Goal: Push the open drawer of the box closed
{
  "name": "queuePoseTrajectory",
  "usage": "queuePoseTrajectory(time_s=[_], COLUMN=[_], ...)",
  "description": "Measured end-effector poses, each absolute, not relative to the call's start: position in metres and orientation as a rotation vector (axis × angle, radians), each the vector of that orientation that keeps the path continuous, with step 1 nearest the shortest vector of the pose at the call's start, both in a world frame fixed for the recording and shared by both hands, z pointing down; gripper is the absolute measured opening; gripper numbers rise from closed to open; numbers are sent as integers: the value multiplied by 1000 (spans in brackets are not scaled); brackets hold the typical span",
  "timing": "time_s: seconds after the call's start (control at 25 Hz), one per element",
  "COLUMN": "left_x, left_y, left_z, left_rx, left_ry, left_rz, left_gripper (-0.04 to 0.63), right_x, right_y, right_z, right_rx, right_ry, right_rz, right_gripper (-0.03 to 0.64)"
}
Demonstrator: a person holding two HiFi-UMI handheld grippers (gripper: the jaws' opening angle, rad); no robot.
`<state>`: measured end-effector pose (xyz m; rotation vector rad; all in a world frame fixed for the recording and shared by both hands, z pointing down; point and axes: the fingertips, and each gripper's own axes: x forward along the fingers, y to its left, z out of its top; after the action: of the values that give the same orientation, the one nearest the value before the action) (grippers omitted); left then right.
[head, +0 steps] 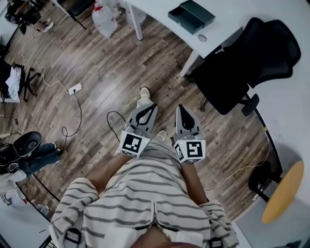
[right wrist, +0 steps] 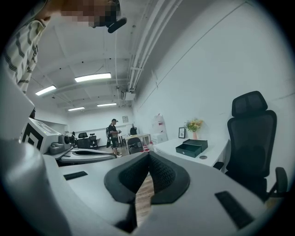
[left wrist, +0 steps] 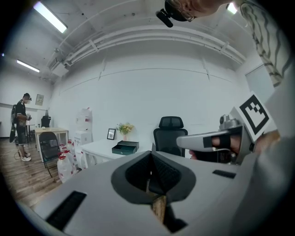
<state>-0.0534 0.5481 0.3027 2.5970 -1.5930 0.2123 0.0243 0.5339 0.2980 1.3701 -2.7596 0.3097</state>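
Observation:
The dark green box [head: 197, 11] lies on the white desk [head: 227, 24] at the top of the head view, its drawer [head: 181, 18] pulled out to the left. It also shows far off as the box [left wrist: 125, 148] in the left gripper view and the box [right wrist: 191, 148] in the right gripper view. My left gripper [head: 151, 106] and right gripper [head: 179, 108] are held side by side in front of my striped shirt, well short of the desk. Both are shut with nothing between the jaws, as the left gripper [left wrist: 150, 156] and right gripper [right wrist: 148, 155] views show.
A black office chair [head: 252, 58] stands at the desk, between me and its right part. Water jugs [head: 104, 19] sit by the desk leg. A power strip [head: 75, 88] with cables lies on the wood floor at left. An orange stool [head: 286, 191] stands at right. Another person [left wrist: 20, 126] stands far off.

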Motion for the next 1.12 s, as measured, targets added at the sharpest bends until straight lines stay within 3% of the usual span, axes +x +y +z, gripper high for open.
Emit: queuePoseTrajectory(time_s=[1.12], left_x=[-112], left_y=[165], left_z=[269], left_rx=[2786], left_ry=[-1238], left_rz=[143], left_gripper=[-3], right_x=[-35], right_y=[163], right_z=[256], right_rx=[1682], right_ry=[-2562], right_rz=[237], right_gripper=[6])
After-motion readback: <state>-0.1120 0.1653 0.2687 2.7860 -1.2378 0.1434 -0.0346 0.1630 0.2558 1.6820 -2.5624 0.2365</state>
